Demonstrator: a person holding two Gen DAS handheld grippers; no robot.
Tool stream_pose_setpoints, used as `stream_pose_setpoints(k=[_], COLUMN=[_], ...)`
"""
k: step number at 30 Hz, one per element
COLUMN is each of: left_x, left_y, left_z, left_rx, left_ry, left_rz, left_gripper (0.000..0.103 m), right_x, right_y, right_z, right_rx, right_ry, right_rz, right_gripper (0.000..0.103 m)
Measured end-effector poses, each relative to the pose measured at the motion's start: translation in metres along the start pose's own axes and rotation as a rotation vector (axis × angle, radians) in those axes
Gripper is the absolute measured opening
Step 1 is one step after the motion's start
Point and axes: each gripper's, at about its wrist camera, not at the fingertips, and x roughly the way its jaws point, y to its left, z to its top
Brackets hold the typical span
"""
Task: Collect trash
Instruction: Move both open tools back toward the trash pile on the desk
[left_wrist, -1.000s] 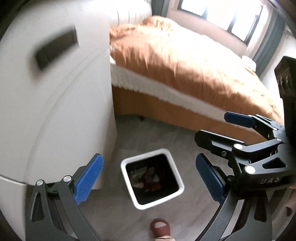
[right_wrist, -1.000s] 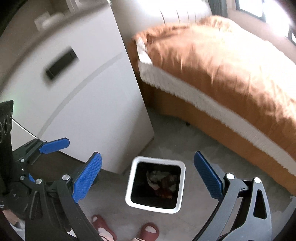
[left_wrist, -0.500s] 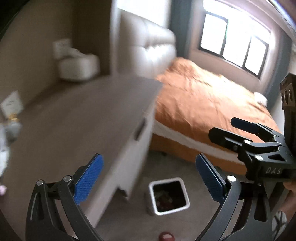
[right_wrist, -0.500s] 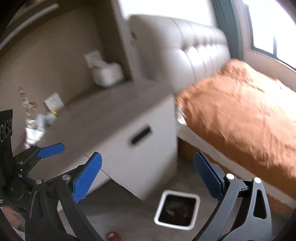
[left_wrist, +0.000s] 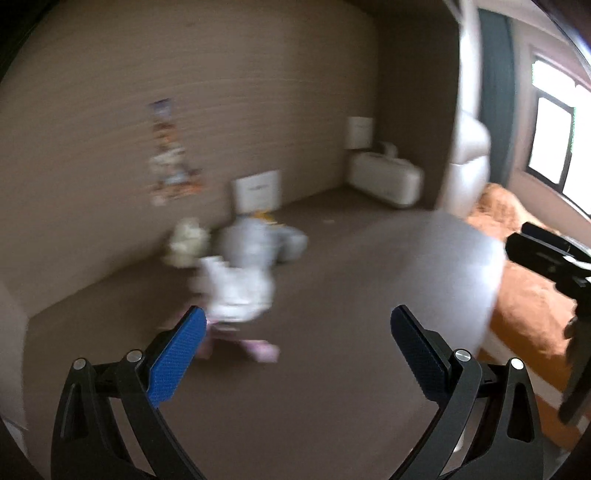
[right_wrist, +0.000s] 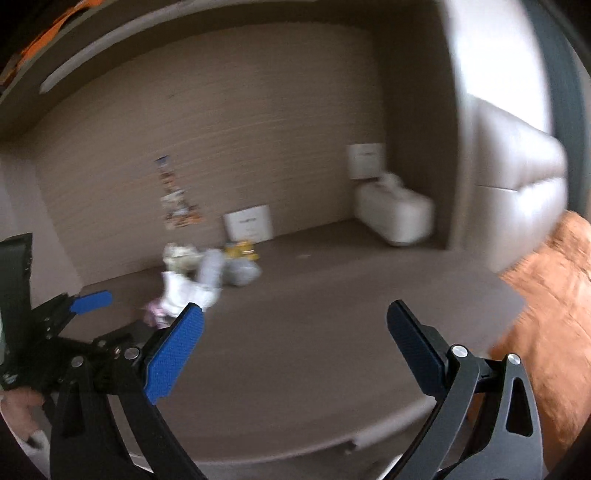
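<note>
A blurred heap of trash lies on the brown cabinet top (left_wrist: 332, 369): a crumpled white wrapper (left_wrist: 236, 291), a grey bag (left_wrist: 255, 240), a pale wad (left_wrist: 186, 242) and a pink scrap (left_wrist: 258, 349). My left gripper (left_wrist: 295, 343) hovers open just in front of the white wrapper, nothing between its blue pads. In the right wrist view the same heap (right_wrist: 192, 284) sits ahead to the left, with a yellow packet (right_wrist: 242, 249) behind it. My right gripper (right_wrist: 295, 339) is open and empty above the cabinet top (right_wrist: 314, 350). The trash bin is out of view.
A white tissue box (left_wrist: 386, 179) stands in the back right corner, a white card (left_wrist: 256, 190) leans on the brown wall. The padded headboard (right_wrist: 517, 173) and orange bedcover (right_wrist: 546, 302) lie to the right. The other gripper (right_wrist: 70, 314) shows at the left edge.
Both grippers have swung up from the white bin on the floor to the cabinet top. The bin has left both views and the trash heap has come in. Both stay open.
</note>
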Motion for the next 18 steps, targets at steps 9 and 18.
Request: stream_pose_setpoints(k=[9,18], left_x=[0.046,0.106], left_y=[0.092,0.105], left_z=[-0.009,-0.018], left_rx=[0.061,0.181], left_ry=[0.095,0.217], left_rz=[-0.098,-0.293], left_gripper=[0.098,0.098], right_x=[0.087,0.166], right_y=[0.085,0.128], right_z=[0.014,0.015], right_rx=[-0.059,-0.053], right_ry=[0.103,0.195], right_rz=[0.090,0.111], right_gripper=[0.099,0.099])
